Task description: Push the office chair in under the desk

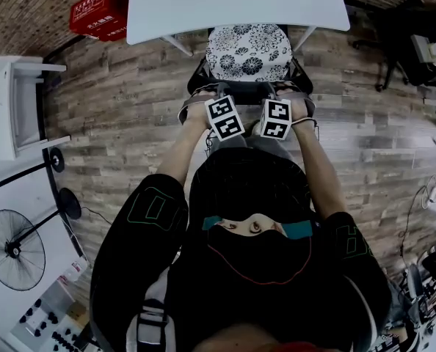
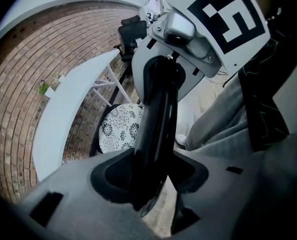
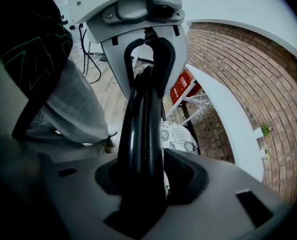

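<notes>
The office chair's floral seat (image 1: 247,53) stands at the white desk (image 1: 233,6), its front edge under the desktop. Both grippers are at the top of its black backrest (image 1: 245,92), side by side. My left gripper (image 1: 219,92) straddles the backrest (image 2: 156,124), which runs up between the jaws; floor shows in a gap beside it, so my left gripper (image 2: 156,184) stands open. My right gripper (image 1: 280,92) straddles the backrest (image 3: 141,129) too, and the seat (image 3: 178,136) shows through a gap on one side of my right gripper (image 3: 148,179), which is open as well.
A red box (image 1: 97,12) lies by the brick wall left of the desk. A white cabinet (image 1: 5,101) and a floor fan (image 1: 12,248) stand at the left. Another black chair (image 1: 401,35) and cables (image 1: 431,189) are at the right.
</notes>
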Demonstrator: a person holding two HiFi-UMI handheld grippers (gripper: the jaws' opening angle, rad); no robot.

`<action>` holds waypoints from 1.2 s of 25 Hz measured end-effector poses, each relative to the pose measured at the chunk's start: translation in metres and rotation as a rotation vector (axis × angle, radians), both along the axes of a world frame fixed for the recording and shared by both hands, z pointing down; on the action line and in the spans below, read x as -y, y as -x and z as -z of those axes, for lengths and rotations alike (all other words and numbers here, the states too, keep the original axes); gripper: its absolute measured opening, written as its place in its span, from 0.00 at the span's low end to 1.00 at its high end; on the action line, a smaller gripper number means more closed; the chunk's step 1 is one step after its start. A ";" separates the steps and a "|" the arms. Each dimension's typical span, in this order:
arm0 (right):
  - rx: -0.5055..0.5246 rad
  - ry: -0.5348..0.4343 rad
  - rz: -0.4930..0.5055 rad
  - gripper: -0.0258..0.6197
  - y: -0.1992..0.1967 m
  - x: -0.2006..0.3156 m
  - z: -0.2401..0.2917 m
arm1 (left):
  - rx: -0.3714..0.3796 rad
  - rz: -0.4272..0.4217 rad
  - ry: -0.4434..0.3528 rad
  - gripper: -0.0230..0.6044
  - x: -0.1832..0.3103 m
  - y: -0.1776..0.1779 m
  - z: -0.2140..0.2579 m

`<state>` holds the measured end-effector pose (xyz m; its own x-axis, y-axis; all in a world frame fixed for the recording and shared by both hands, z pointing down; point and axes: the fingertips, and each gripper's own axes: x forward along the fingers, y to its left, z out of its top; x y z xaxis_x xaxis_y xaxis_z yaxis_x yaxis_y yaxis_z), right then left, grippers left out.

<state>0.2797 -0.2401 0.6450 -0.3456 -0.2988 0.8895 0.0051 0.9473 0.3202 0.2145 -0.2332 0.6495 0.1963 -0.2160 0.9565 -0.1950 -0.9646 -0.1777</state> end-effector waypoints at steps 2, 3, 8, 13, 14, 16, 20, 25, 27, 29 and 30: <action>0.000 -0.007 0.006 0.28 0.000 0.010 0.000 | -0.004 0.006 -0.024 0.34 0.010 0.000 0.000; -0.001 -0.007 0.009 0.28 -0.001 0.015 0.000 | -0.007 0.007 -0.037 0.34 0.015 -0.001 0.000; 0.020 0.003 -0.016 0.29 -0.002 0.041 0.001 | -0.003 -0.001 -0.087 0.33 0.044 -0.001 -0.002; 0.027 -0.007 -0.021 0.31 0.004 0.074 0.001 | 0.062 -0.032 -0.191 0.29 0.082 0.007 -0.002; 0.027 -0.010 -0.021 0.31 0.005 0.081 0.001 | 0.075 -0.041 -0.215 0.29 0.090 0.009 -0.002; 0.027 -0.008 -0.020 0.31 0.007 0.094 0.002 | 0.094 -0.059 -0.245 0.27 0.105 0.012 -0.003; 0.028 -0.012 -0.015 0.31 0.009 0.125 0.002 | 0.108 -0.081 -0.266 0.24 0.137 0.014 -0.003; 0.033 -0.020 -0.012 0.31 0.012 0.161 0.004 | 0.127 -0.114 -0.265 0.22 0.173 0.016 -0.002; 0.036 -0.031 -0.012 0.30 0.015 0.176 0.005 | 0.124 -0.117 -0.275 0.22 0.188 0.019 0.000; 0.038 -0.039 -0.009 0.31 0.017 0.187 0.004 | 0.127 -0.117 -0.285 0.21 0.199 0.021 0.001; 0.039 -0.042 -0.008 0.31 0.019 0.191 0.005 | 0.131 -0.117 -0.288 0.21 0.202 0.023 0.001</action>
<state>0.2609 -0.4315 0.6403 -0.3770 -0.3384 0.8622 -0.0153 0.9330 0.3595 0.1917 -0.4357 0.6481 0.1148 -0.4644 0.8782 -0.0437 -0.8855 -0.4625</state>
